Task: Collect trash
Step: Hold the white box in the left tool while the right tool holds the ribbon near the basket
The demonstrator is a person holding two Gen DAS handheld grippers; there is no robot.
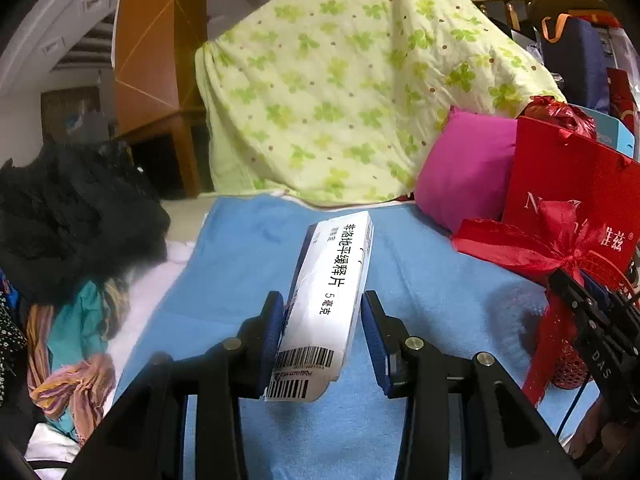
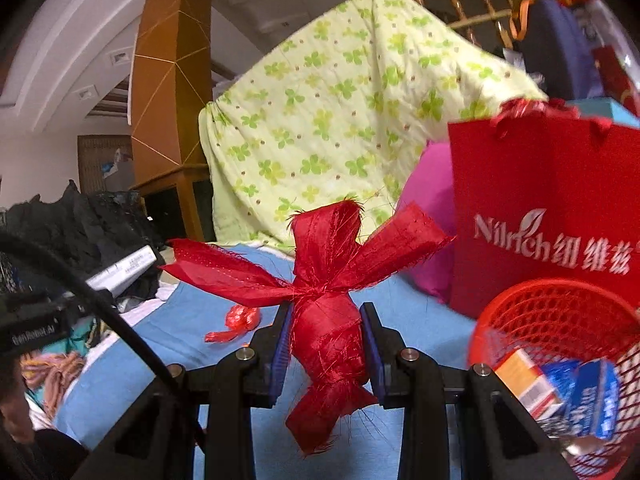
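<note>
My left gripper is shut on a white medicine box with black print and a barcode, held above the blue cloth. The same box shows at the left of the right wrist view. My right gripper is shut on a frayed red ribbon bow, also seen at the right of the left wrist view. A red mesh basket stands at the lower right and holds small boxes. A crumpled red wrapper lies on the blue cloth.
A red paper bag and a pink cushion stand behind the basket. A green-flowered quilt hangs at the back. Black clothing and striped fabric pile up on the left.
</note>
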